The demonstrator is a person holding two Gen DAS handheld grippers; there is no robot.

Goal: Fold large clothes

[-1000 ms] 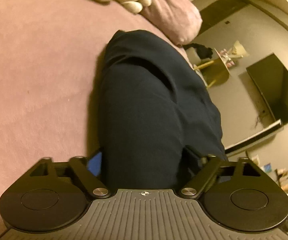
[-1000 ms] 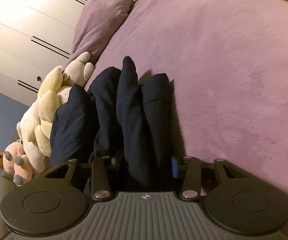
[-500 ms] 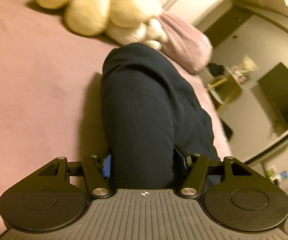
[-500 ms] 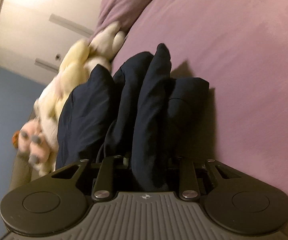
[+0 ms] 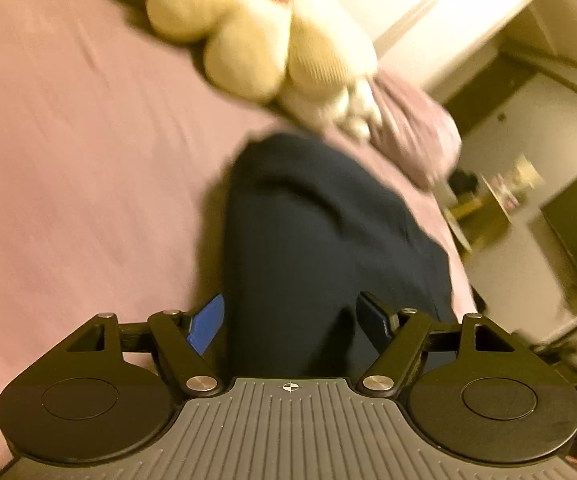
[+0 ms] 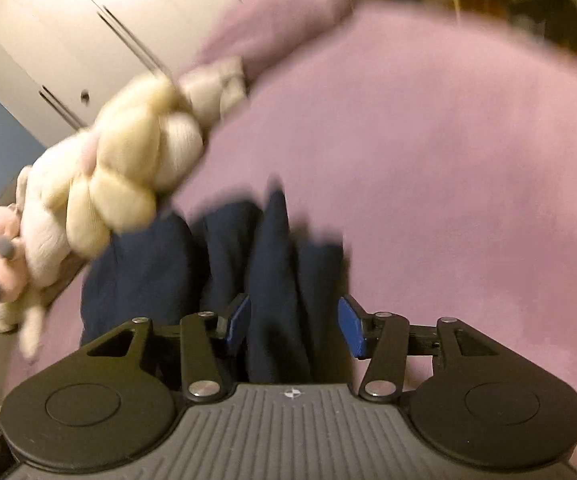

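A dark navy garment (image 5: pixel 320 232) lies bunched lengthwise on the mauve bed cover (image 5: pixel 88 160). My left gripper (image 5: pixel 290 318) straddles its near end. The jaws are opening, the cloth sits between the blue pads, and the pads no longer pinch it. In the right wrist view the same garment (image 6: pixel 272 256) shows as several upright folds. My right gripper (image 6: pixel 292 324) is around one fold, and its jaws are also opening. The right pad stands off the cloth. Both views are motion-blurred.
A cream and pink plush toy (image 5: pixel 248 40) (image 6: pixel 128 176) lies just beyond the garment, next to a mauve pillow (image 5: pixel 416 128). White wardrobe doors (image 6: pixel 68 32) stand behind the bed. A dark screen (image 5: pixel 576 232) and a small side table (image 5: pixel 484 208) are off the bed's far side.
Both grippers pulled back and rose, so the plush toy came further into view. Both jaws closed on the garment half a second ago and have since spread apart.
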